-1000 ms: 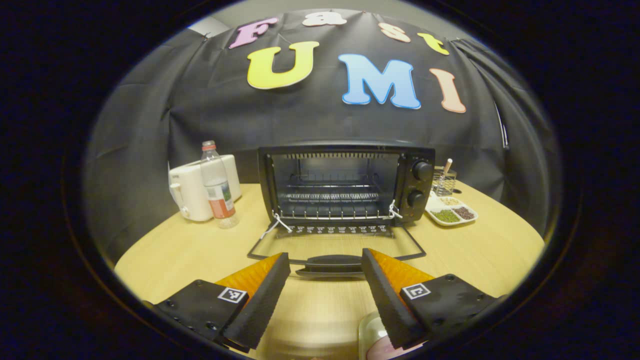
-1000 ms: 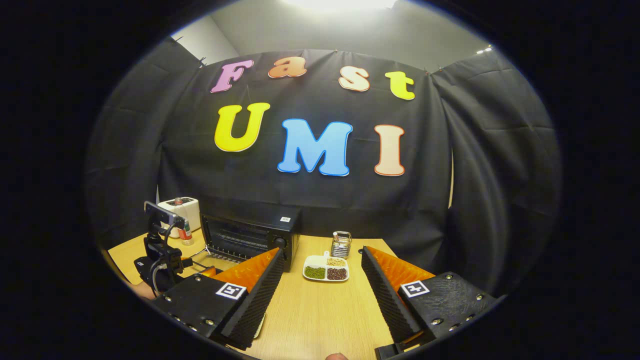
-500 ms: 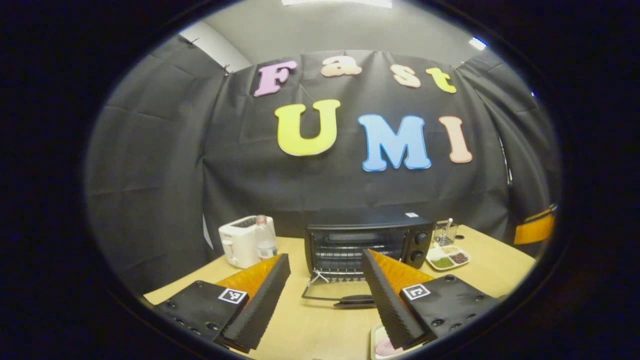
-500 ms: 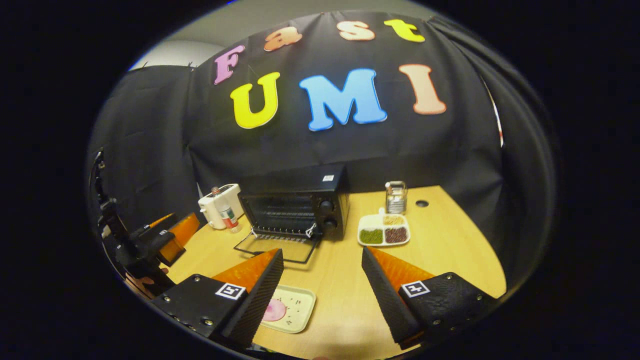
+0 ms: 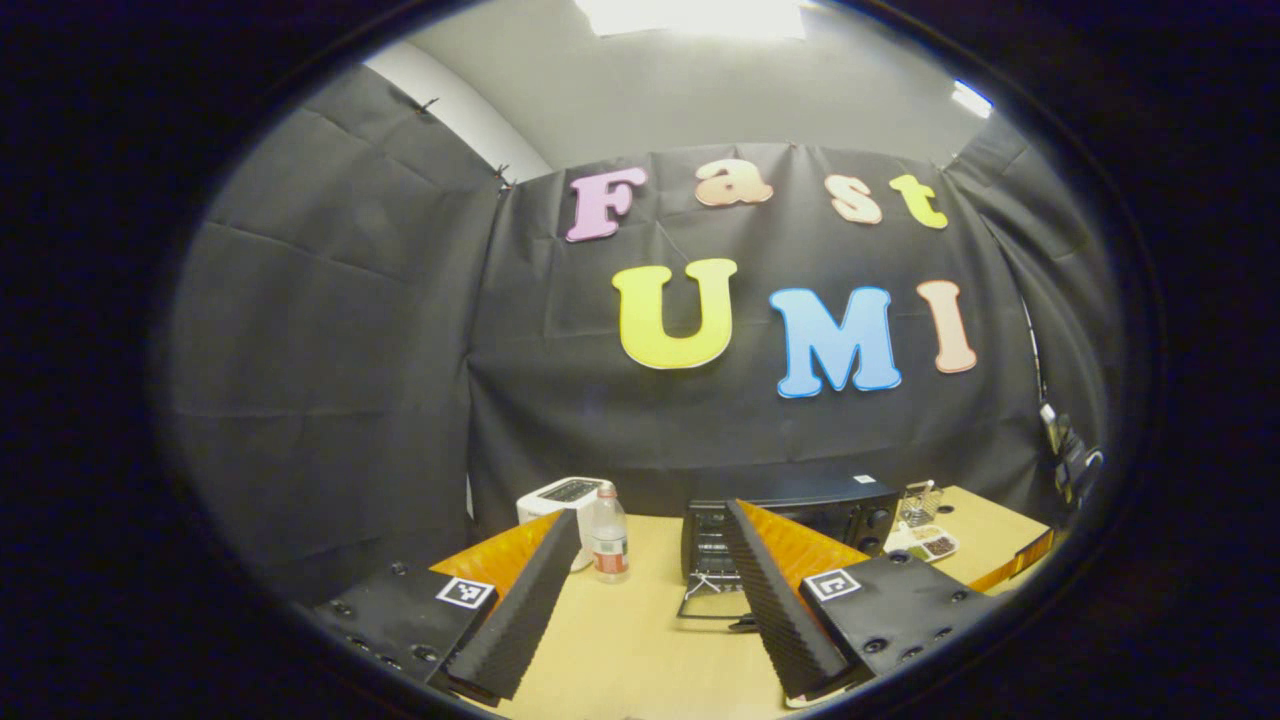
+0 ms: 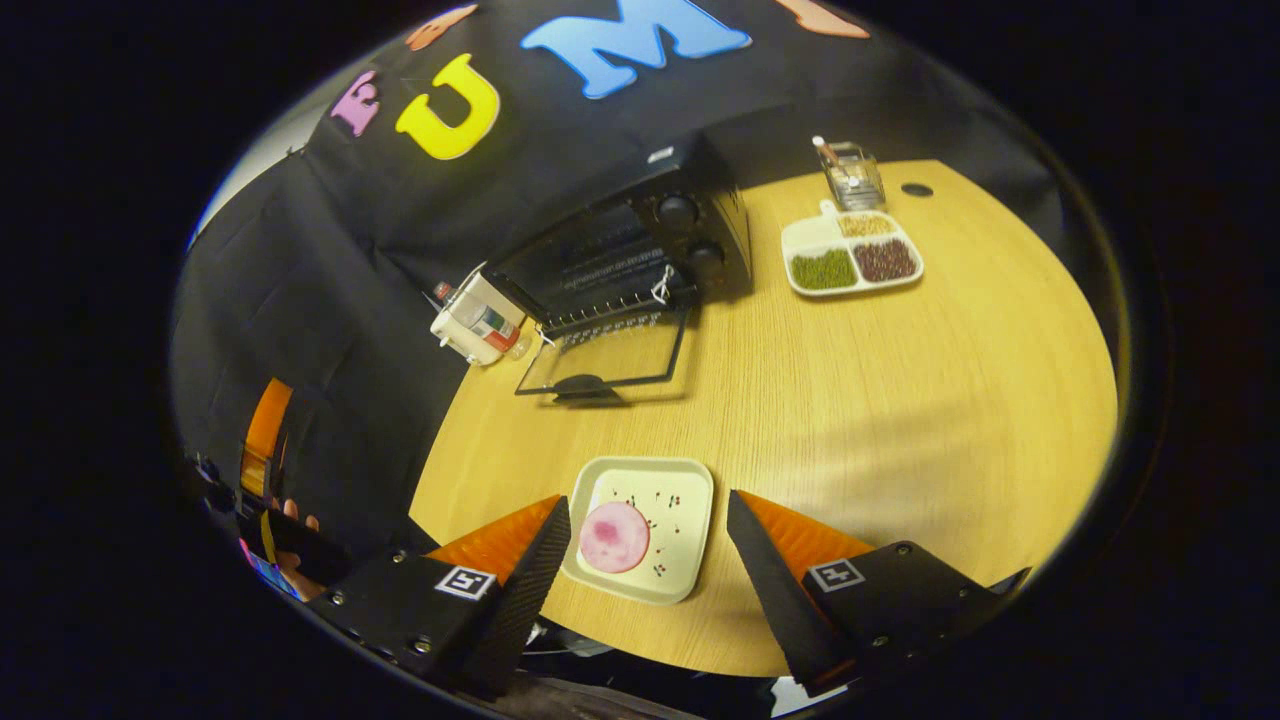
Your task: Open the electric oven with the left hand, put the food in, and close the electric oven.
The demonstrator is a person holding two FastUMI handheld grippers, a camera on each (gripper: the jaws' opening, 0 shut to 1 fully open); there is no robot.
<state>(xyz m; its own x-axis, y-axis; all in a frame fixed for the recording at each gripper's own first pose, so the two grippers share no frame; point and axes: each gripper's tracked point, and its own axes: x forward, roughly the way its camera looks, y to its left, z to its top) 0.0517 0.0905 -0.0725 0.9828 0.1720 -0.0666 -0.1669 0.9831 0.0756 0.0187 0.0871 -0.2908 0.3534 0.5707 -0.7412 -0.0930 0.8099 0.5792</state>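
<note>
Round wooden table. Electric oven at the far edge, door folded down flat. Pink food on a tray at the near edge, between the wide-open, empty right gripper. Left gripper spread wide, empty.

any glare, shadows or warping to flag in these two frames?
Left gripper view: ceiling light blown out; oven small and dim. Right gripper view: table evenly lit, soft shadows under the oven door and plate; table edge bowed by fisheye, horizon tilted.
</note>
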